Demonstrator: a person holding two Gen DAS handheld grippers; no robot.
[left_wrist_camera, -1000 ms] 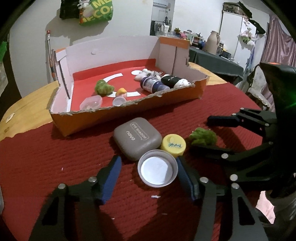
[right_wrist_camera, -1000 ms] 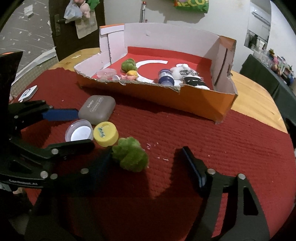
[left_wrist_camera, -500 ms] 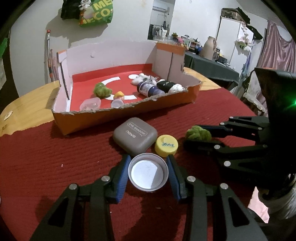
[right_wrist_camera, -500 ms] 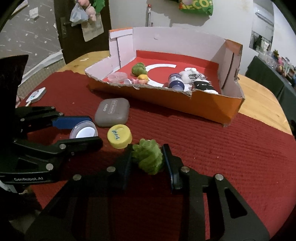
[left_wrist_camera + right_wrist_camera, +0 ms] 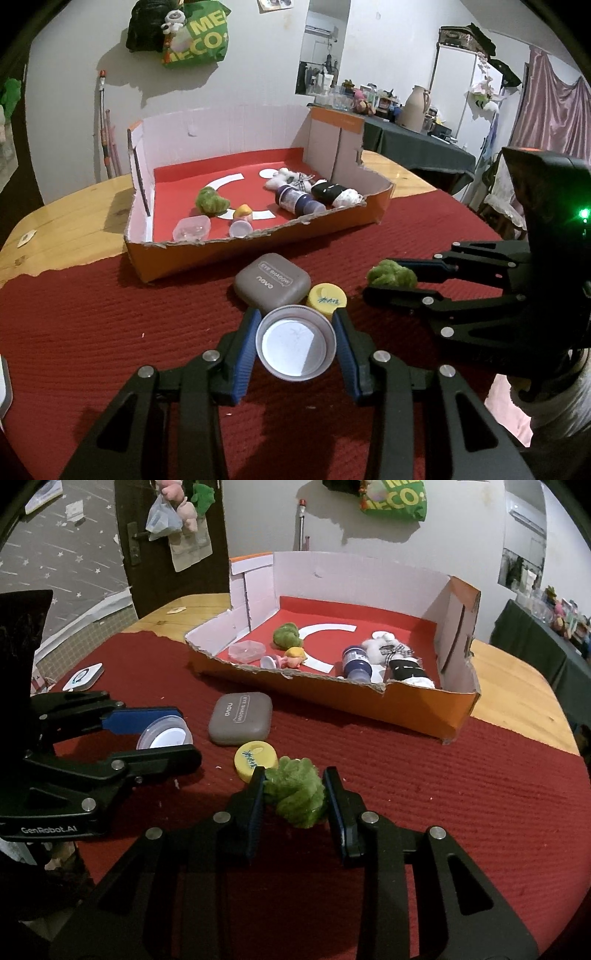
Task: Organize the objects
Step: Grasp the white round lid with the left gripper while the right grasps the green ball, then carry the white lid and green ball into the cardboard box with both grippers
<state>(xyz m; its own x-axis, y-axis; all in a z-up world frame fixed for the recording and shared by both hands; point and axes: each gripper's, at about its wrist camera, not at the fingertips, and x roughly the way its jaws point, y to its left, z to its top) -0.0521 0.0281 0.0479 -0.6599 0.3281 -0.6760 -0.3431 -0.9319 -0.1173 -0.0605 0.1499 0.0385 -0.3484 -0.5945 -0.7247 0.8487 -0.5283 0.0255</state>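
Observation:
My left gripper [image 5: 296,334] is shut on a round white lid [image 5: 296,348], its blue pads pressing both sides; the same lid [image 5: 165,734] shows from the side in the right wrist view, lifted a little off the cloth. My right gripper [image 5: 295,794] is shut on a fuzzy green ball [image 5: 295,794], which also appears as the green ball [image 5: 391,273] in the left wrist view. A grey eye-shadow case [image 5: 272,286] and a yellow cap [image 5: 327,300] lie on the red cloth just beyond. Behind them stands the orange cardboard box [image 5: 258,247].
The box holds a second green ball [image 5: 211,199], a clear tub [image 5: 191,228], a small doll [image 5: 242,218], a dark jar [image 5: 297,199] and rolled socks [image 5: 334,192]. A small white card [image 5: 83,675] lies at the cloth's left edge. Bare wooden table [image 5: 517,686] borders the cloth.
Both grippers closed: the left onto the white lid, the right onto the green ball. The left gripper then rose a little with the lid.

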